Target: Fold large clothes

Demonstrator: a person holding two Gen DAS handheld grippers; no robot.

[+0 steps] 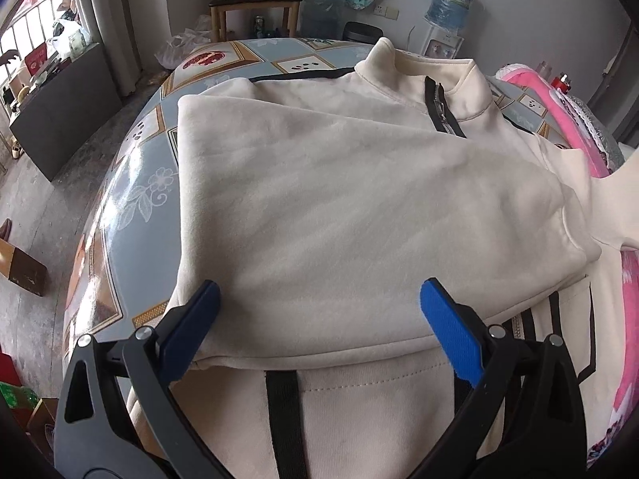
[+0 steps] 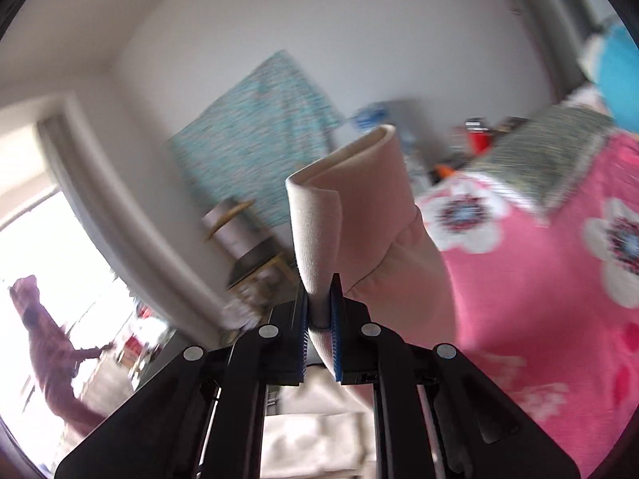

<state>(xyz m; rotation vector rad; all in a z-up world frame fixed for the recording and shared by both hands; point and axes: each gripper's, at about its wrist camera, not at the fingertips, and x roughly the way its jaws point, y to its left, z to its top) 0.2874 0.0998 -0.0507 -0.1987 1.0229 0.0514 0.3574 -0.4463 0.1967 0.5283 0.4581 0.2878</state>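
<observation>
Patterned blue oilcloth covers the table (image 1: 131, 183), and one cream zip-neck sweatshirt (image 1: 339, 199) lies on it, one sleeve already folded across the front. The left gripper (image 1: 319, 319) hangs over the near hem with its jaws wide apart, holding nothing. The right gripper (image 2: 319, 311) is pinched tight on the other sleeve's cuff (image 2: 339, 207), lifted high. To fold well, it should carry the cuff straight across and lay it down flat, without wrinkles. Two grippers, one sweatshirt, one wooden chair (image 1: 255, 4).
</observation>
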